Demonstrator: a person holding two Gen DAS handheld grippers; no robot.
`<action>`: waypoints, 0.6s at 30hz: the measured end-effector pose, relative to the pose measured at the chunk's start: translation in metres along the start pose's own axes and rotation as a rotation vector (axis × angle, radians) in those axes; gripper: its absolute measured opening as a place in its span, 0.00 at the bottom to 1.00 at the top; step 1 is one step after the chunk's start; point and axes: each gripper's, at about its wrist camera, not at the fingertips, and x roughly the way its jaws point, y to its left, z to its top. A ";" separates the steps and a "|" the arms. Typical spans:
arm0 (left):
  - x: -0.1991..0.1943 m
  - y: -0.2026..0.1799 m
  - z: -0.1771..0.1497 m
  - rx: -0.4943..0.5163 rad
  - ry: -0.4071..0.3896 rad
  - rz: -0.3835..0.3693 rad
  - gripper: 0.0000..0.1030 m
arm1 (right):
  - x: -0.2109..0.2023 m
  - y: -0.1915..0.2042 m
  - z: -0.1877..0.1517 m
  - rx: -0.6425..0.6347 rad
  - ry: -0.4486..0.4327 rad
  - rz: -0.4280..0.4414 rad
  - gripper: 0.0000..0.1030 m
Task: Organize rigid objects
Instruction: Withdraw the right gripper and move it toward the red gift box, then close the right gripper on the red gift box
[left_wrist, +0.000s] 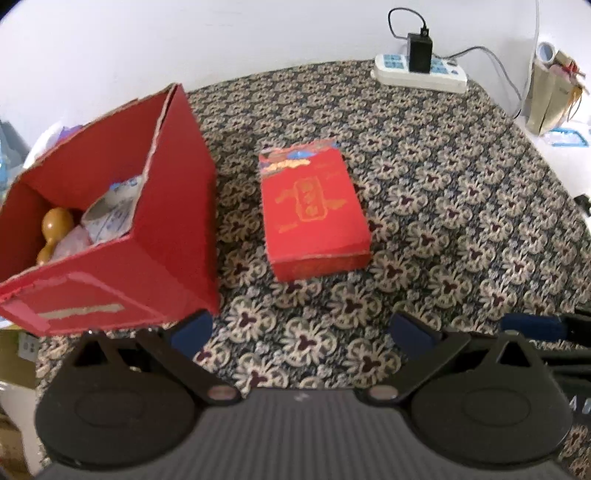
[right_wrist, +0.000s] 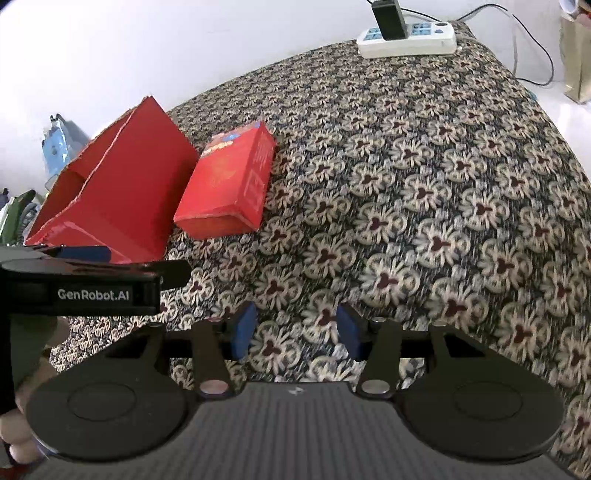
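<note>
A small flat red box (left_wrist: 314, 214) with gold print lies on the patterned tablecloth (left_wrist: 443, 221), ahead of my left gripper (left_wrist: 301, 332), which is open and empty. To its left stands a big open red carton (left_wrist: 122, 236) holding a wooden gourd (left_wrist: 55, 229), a paper roll (left_wrist: 110, 214) and wrapped items. In the right wrist view the small red box (right_wrist: 227, 184) sits beside the carton (right_wrist: 122, 192), far left of my right gripper (right_wrist: 295, 330), which is open and empty. The left gripper's body (right_wrist: 92, 284) shows at the left.
A white power strip (left_wrist: 421, 72) with a black charger (left_wrist: 420, 51) plugged in lies at the table's far edge; it also shows in the right wrist view (right_wrist: 406, 37). A beige paper bag (left_wrist: 550, 96) stands off the table at the right. A white wall is behind.
</note>
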 end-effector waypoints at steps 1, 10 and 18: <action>0.002 0.001 0.002 -0.006 0.000 -0.012 1.00 | 0.001 -0.003 0.004 -0.002 0.001 0.008 0.34; 0.019 -0.001 0.024 -0.007 -0.031 -0.037 1.00 | 0.014 -0.023 0.051 0.021 -0.032 0.064 0.34; 0.047 -0.003 0.049 0.009 -0.029 -0.077 1.00 | 0.036 -0.027 0.091 0.072 -0.033 0.170 0.34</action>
